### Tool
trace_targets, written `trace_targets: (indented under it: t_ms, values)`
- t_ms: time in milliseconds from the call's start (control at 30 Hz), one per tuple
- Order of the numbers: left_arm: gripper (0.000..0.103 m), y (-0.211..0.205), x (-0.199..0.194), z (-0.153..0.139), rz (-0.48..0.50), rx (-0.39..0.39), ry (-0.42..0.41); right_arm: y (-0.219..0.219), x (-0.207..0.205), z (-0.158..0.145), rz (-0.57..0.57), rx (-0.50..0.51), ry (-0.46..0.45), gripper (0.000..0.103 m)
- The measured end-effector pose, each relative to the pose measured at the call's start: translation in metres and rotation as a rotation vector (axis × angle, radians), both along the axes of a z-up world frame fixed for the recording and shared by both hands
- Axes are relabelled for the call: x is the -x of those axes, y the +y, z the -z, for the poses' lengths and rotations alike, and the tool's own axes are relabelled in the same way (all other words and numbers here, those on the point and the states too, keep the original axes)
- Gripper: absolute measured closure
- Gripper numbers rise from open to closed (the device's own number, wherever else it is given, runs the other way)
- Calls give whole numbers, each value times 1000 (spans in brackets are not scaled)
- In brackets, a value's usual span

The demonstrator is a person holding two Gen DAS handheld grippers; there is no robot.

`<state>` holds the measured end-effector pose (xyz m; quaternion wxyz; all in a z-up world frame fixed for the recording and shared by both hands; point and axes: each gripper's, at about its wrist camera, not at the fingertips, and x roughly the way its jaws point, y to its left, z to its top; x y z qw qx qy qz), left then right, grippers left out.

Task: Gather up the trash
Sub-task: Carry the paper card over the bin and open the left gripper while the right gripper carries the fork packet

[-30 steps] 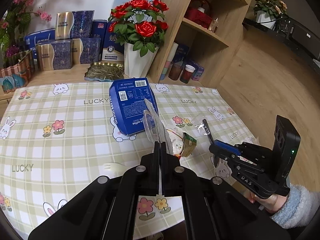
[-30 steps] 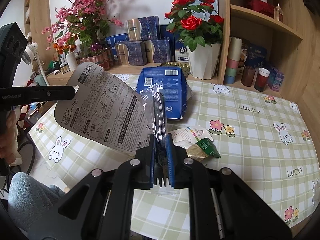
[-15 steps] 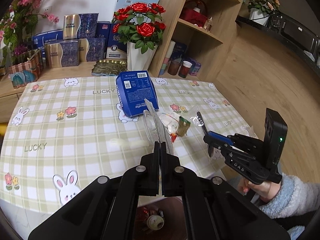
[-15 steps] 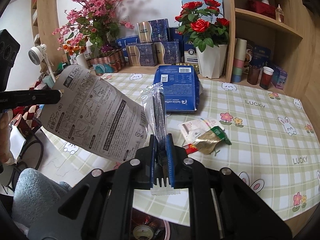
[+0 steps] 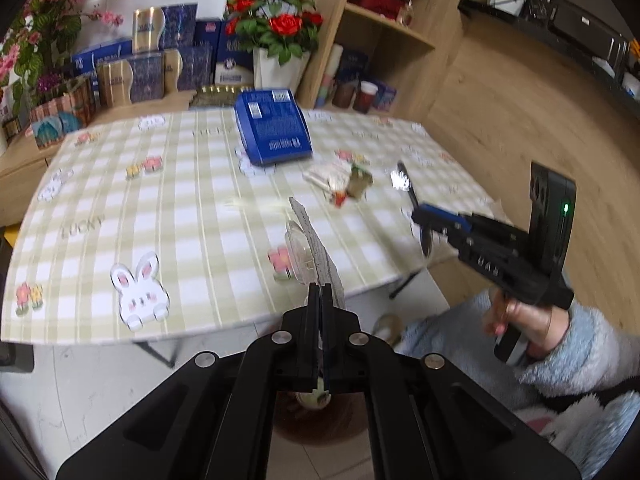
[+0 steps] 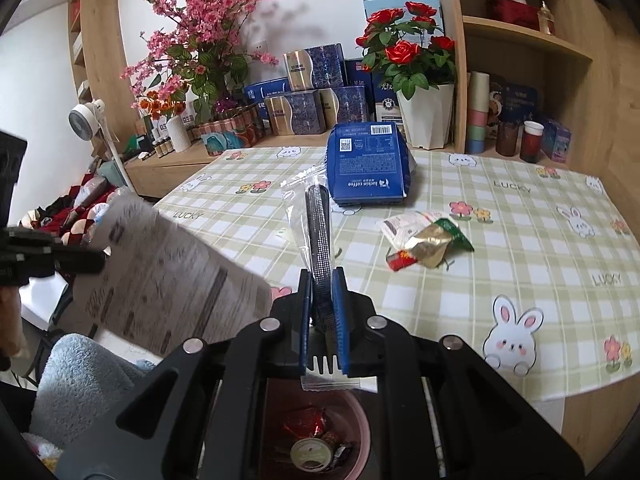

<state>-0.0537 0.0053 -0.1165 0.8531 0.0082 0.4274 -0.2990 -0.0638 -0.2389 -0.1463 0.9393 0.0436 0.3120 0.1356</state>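
Observation:
My left gripper (image 5: 320,292) is shut on a grey printed blister card (image 5: 316,244), seen edge-on here and as a broad blurred sheet (image 6: 160,276) in the right wrist view. My right gripper (image 6: 322,280) is shut on a black plastic fork in a clear wrapper (image 6: 318,220); it also shows at the right (image 5: 420,216) of the left wrist view. Both hang at the table's front edge, over a pink trash bin (image 6: 360,412) that holds some rubbish. Crumpled gold, green and red wrappers (image 6: 428,240) lie on the checked tablecloth (image 6: 520,280).
A blue coffee box (image 6: 370,164) lies on the table beyond the wrappers. A white pot of red roses (image 6: 424,120), stacked gift boxes and a wooden shelf (image 6: 520,36) stand behind. A person's fluffy blue sleeve (image 5: 568,352) is at the right.
Both grippers have drawn back from over the table to its front edge, still shut on the card and the fork. The bin has come into view beneath them.

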Motion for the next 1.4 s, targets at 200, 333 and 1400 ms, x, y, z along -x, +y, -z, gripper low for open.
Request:
trace_targets:
  t_ms: [200, 333, 1400]
  values:
    - [102, -4, 12, 33, 16, -14, 75, 1, 11, 15, -20, 5, 26, 89]
    - [102, -11, 9, 62, 17, -20, 135, -1, 12, 29, -20, -3, 52, 88]
    - [102, -23, 2, 149, 33, -81, 429, -5, 2, 50, -29, -26, 101, 89]
